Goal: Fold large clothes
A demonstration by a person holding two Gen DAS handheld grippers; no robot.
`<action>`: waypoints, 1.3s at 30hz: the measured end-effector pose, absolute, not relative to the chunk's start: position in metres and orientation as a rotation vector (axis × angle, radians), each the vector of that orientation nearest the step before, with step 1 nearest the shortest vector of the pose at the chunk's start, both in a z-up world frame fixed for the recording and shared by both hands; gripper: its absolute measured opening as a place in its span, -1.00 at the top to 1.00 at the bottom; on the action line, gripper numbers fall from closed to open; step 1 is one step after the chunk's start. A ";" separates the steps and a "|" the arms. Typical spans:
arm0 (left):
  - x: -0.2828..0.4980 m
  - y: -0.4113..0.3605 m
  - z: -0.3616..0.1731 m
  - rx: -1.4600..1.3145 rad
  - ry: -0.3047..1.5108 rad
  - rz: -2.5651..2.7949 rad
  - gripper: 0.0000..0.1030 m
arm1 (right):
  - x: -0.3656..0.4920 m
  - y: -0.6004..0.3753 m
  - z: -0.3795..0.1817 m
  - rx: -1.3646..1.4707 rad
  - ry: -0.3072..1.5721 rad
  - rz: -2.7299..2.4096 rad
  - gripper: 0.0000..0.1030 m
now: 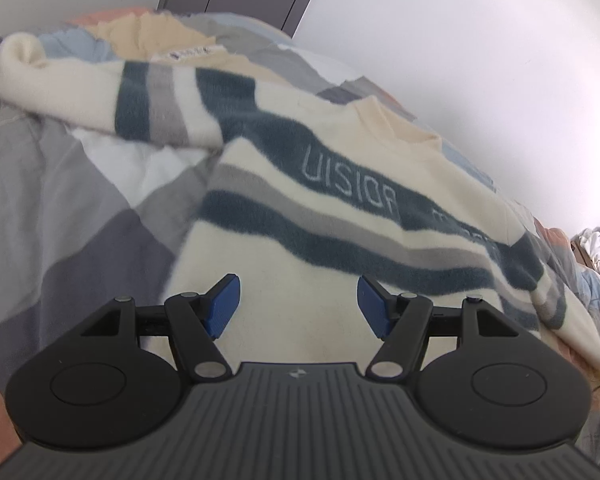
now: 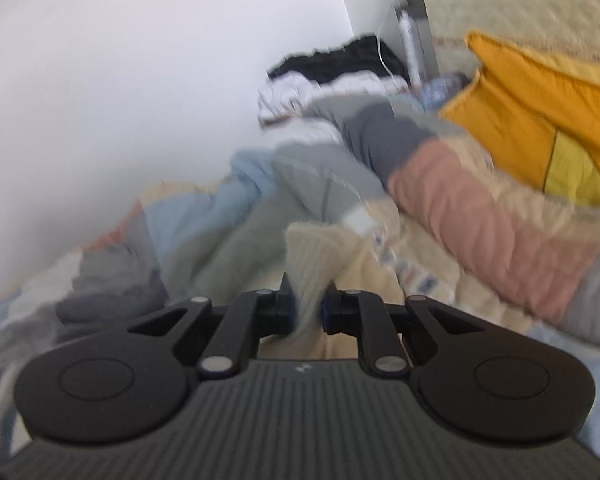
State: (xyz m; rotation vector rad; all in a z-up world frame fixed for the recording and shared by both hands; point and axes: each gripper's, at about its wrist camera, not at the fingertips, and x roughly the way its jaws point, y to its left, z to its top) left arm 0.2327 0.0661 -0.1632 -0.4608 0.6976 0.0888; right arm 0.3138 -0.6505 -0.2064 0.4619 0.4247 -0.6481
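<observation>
Left wrist view takes in the big things first: the patchwork quilt (image 1: 72,184) covering the bed, and spread flat across it the cream sweater (image 1: 300,216) with its teal and grey stripes and lettering across the chest. I judge it lies opened out like this so that I can fold it panel by panel. One sleeve (image 1: 112,92) stretches away toward the far left, and the ribbed collar (image 1: 392,124) sits at the far edge near the wall. My left tongs (image 1: 299,307) hang just over the plain lower body of the sweater, blue pads (image 1: 224,306) spread well apart with nothing between them, ready, I think, to pin or pinch the hem once the other side comes across. This view does not show my other hand at all. The right wrist view, blurred, fills that in: my right tongs (image 2: 307,312) are clamped on a ribbed cream edge of the knit (image 2: 314,264), which stands up between the pads; cuff or hem I cannot tell. I hold it pinched so it can be carried over the body. Only here do the orange cushion (image 2: 536,128) and a heap of dark and white clothes (image 2: 332,76) by the wall appear.
</observation>
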 end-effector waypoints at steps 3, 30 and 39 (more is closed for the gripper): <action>0.229 0.060 -0.162 -0.433 0.717 0.083 -0.36 | 0.311 -0.653 -0.226 0.550 0.476 -0.693 0.69; 0.185 0.046 -0.126 -0.476 0.678 -0.206 -0.36 | 0.257 -0.416 -0.044 0.349 0.707 -0.182 -0.14; 0.192 0.058 -0.128 -0.470 0.698 -0.225 -0.36 | 0.223 -0.268 -0.076 0.238 0.969 0.128 -0.13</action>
